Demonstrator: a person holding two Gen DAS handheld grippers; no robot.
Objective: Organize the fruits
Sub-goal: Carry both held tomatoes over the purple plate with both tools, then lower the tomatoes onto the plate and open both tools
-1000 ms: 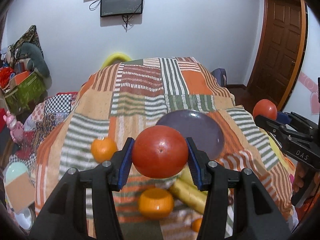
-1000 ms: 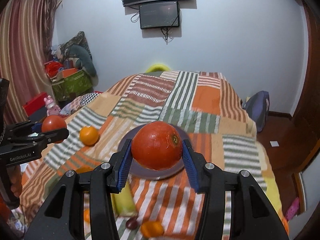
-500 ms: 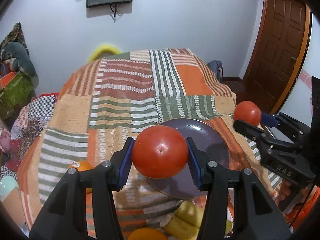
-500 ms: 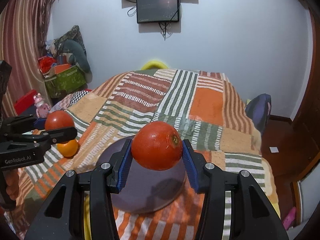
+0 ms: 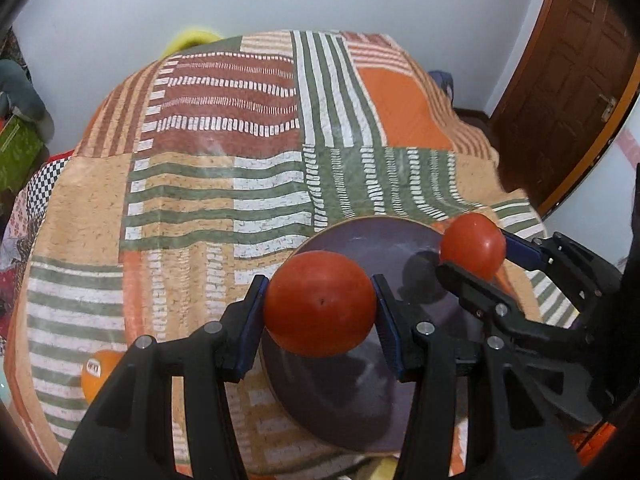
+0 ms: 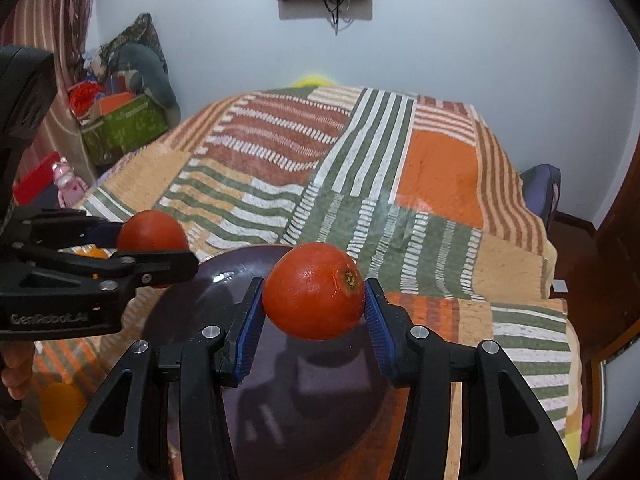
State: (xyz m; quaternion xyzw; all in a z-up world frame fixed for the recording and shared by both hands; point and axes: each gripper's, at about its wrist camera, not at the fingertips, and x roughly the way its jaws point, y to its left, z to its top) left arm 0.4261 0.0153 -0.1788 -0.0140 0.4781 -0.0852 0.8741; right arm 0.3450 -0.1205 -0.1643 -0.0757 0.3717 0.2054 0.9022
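My left gripper is shut on a red tomato and holds it above the left edge of a dark purple plate. My right gripper is shut on a second red tomato above the same plate. Each gripper shows in the other view: the right one with its tomato over the plate's right side, the left one with its tomato at the plate's left rim.
The plate lies on a bed under a striped patchwork blanket. An orange lies on the blanket at the lower left. A wooden door stands to the right. A green box with clutter sits left of the bed.
Both grippers have moved forward and down with their tomatoes and now hang over the plate. The bananas and other oranges have dropped out of view.
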